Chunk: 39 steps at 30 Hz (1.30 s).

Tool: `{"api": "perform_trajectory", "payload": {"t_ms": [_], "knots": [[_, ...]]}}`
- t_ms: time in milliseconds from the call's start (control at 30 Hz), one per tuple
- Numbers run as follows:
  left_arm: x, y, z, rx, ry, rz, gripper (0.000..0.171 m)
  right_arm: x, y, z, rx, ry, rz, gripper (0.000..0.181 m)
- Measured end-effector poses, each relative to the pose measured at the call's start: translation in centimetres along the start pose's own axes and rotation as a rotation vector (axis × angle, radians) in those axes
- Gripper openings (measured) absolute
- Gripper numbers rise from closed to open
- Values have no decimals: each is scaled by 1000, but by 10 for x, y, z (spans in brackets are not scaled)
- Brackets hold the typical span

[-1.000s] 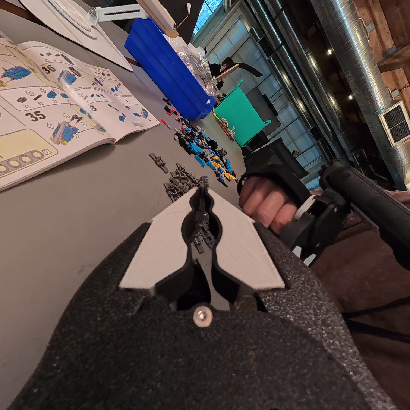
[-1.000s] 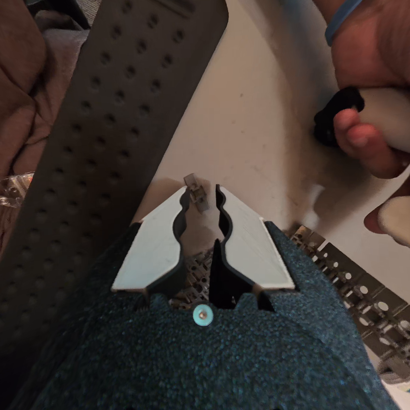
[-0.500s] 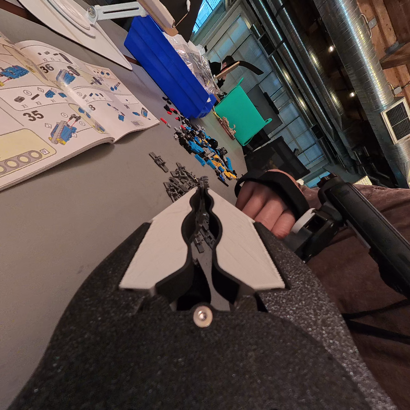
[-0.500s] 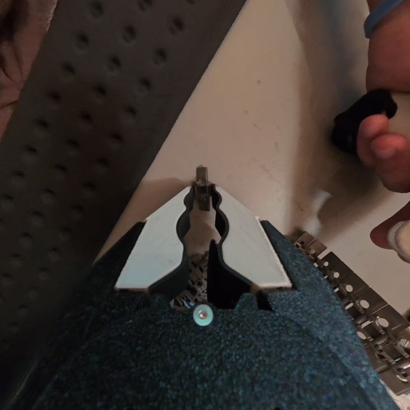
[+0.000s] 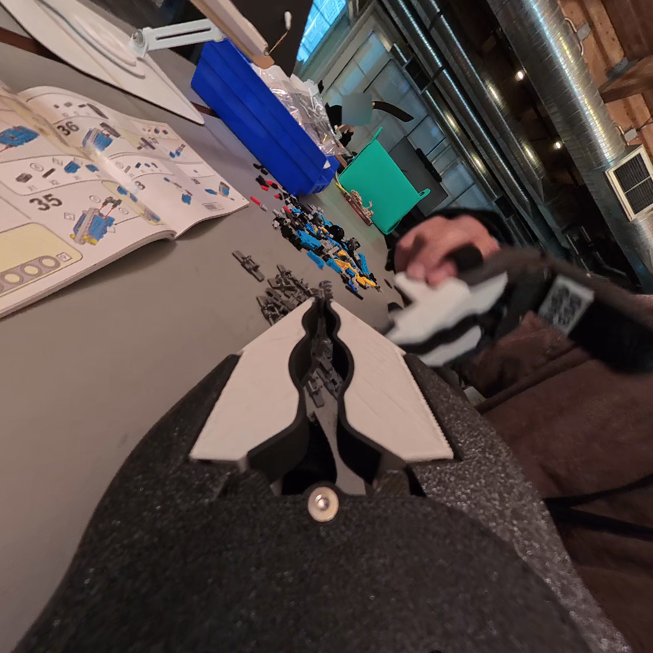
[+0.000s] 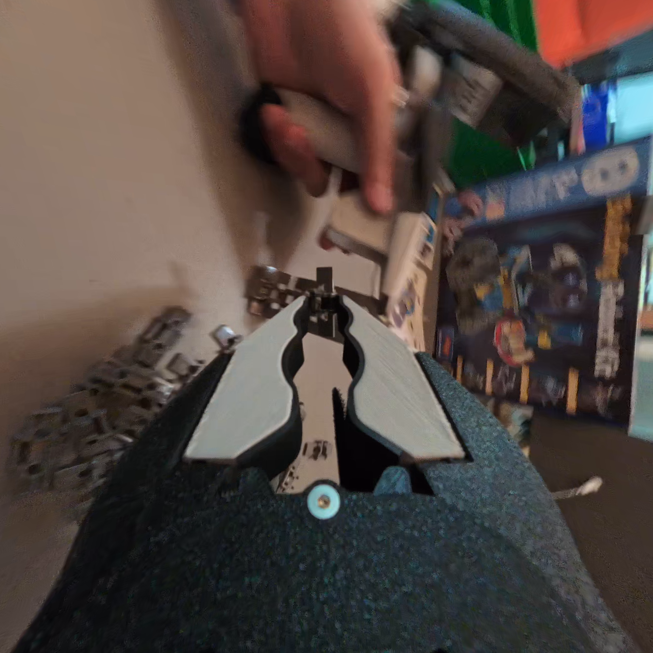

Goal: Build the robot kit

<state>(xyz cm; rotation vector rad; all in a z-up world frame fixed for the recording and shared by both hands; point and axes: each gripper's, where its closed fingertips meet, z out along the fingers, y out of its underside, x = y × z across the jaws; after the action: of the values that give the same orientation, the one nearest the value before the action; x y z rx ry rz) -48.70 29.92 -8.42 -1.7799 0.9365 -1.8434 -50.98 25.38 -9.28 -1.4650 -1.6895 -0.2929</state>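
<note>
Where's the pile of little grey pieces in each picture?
Left wrist view: the pile of grey pieces sits in the middle, just beyond the left gripper tips.
Right wrist view: blurred, lower left, beside the right gripper, which pinches one small grey piece.
Shared landmark: the table the pile lies on.

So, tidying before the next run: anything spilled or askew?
Nothing damaged. Small dark grey pieces and blue and yellow pieces lie loose in heaps on the grey table, outside the blue bin.
</note>
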Motion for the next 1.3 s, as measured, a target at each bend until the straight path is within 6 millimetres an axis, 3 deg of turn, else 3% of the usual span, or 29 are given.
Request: {"api": "perform_trajectory", "payload": {"t_ms": [67, 167, 333, 467, 667, 867, 1100, 1300], "knots": [[5, 0, 2, 8, 14, 38, 1, 32, 17, -3, -6, 42, 230, 15], [11, 1, 4, 12, 28, 71, 1, 47, 29, 1, 28, 9, 481, 15], [13, 4, 7, -2, 31, 86, 1, 44, 33, 1, -13, 2, 416, 15], [12, 8, 9, -27, 24, 89, 0, 36, 35, 3, -61, -157, 419, 14], [15, 3, 4, 0, 61, 66, 1, 41, 30, 7, -106, -347, 401, 16], [20, 1, 3, 6, 105, 71, 1, 38, 25, 4, -56, -545, 507, 14], [40, 19, 5, -100, 138, 312, 1, 14, 10, -14, 87, -924, 706, 11], [48, 23, 8, -105, 116, 415, 2, 7, 9, -21, 110, -956, 744, 9]]}}
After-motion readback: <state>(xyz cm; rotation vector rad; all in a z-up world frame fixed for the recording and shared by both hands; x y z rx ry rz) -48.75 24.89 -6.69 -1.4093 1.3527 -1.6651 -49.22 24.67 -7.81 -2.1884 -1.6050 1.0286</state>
